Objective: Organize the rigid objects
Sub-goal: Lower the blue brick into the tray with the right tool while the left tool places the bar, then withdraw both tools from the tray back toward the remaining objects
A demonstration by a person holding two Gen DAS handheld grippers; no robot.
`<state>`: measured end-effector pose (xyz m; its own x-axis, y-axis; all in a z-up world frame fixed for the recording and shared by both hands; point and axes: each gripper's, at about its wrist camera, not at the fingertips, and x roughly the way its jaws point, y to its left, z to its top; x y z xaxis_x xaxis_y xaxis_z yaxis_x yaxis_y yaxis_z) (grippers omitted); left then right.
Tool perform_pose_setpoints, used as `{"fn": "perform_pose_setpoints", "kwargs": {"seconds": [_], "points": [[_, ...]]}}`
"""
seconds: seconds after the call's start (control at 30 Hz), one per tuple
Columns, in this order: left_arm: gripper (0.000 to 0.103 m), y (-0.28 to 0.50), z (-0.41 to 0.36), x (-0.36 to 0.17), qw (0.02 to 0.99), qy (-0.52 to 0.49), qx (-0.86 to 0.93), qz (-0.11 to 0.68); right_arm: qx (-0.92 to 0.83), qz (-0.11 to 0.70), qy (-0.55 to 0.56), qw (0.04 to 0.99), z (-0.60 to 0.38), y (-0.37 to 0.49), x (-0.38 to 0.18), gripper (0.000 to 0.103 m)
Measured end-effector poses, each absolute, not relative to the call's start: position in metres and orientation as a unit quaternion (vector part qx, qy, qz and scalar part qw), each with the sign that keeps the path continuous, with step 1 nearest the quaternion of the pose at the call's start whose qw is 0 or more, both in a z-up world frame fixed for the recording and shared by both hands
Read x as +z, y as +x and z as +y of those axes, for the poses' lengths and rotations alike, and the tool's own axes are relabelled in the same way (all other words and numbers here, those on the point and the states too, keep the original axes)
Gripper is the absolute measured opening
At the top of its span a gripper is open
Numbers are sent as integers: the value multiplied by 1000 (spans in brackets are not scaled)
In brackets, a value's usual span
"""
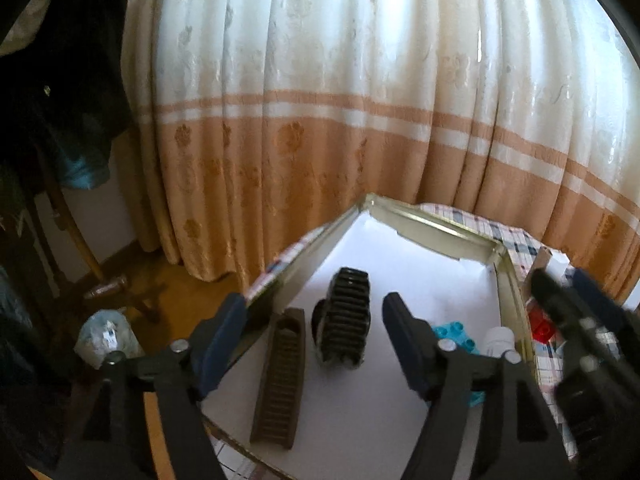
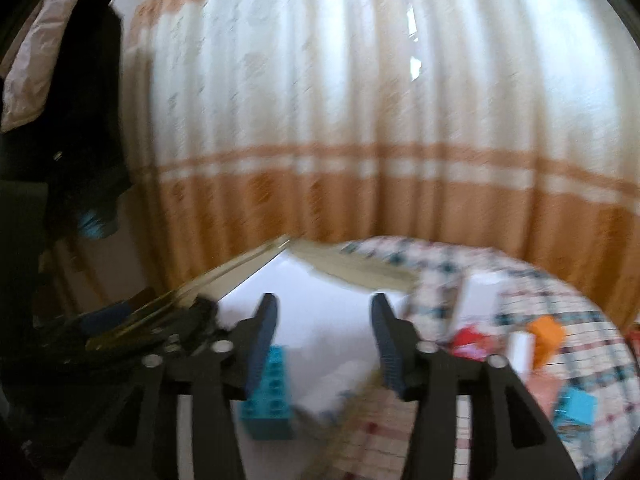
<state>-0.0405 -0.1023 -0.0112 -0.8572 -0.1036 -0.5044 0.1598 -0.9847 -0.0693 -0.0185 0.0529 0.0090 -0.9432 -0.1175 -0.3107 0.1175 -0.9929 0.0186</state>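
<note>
Nearest the lens in the left wrist view, the left gripper (image 1: 312,328) stands with its jaws wide apart and nothing held; its left finger sits outside the wall of the tray (image 1: 436,222), its right finger over the white floor of the tray. Between and just ahead of the fingers, on that floor, lie a long brown ribbed bar (image 1: 280,376) and, just beside it, a black ribbed wheel (image 1: 344,320) standing on edge. Neither touches the pads.

A turquoise brick (image 1: 456,334) and a white bottle (image 1: 498,340) are largely hidden behind the right finger. A red piece (image 1: 540,326) outside the tray is partly covered by the right gripper (image 1: 560,284), which enters blurred at the right edge.

The right wrist view is heavily smeared by motion. The right gripper's (image 2: 324,312) jaws are partly open and empty; the turquoise brick (image 2: 270,392) lies on the tray floor below its left finger, contact not determinable. On the checked cloth (image 2: 520,280) to the right, an orange block (image 2: 546,334), a white piece (image 2: 520,350) and a blue block (image 2: 580,404) are blurred; their forms cannot be confirmed. A curtain (image 1: 320,100) hangs behind.
</note>
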Motion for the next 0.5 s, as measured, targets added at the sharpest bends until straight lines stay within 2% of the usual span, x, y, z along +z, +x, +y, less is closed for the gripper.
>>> {"fn": "perform_pose_setpoints", "kwargs": {"seconds": [0.07, 0.1, 0.13, 0.23, 0.4, 0.5], "points": [[76, -37, -100, -9, 78, 246, -965, 53, -993, -1, 118, 31, 62, -4, 15, 74], [76, -36, -100, -8, 81, 243, -965, 53, -994, 2, 107, 23, 65, 1, 18, 75], [77, -33, -99, -8, 85, 238, -966, 56, -996, 10, 90, 5, 68, 7, 20, 75], [90, -29, -95, -6, 96, 230, -966, 61, -996, 25, 73, -35, 70, 15, 24, 76], [90, -20, -68, -3, 83, 216, -973, 23, -993, 32, 89, -68, 71, 15, 25, 76], [96, -18, -58, -2, 83, 209, -974, 3, -992, 13, 95, -85, 82, 15, 25, 76]]}}
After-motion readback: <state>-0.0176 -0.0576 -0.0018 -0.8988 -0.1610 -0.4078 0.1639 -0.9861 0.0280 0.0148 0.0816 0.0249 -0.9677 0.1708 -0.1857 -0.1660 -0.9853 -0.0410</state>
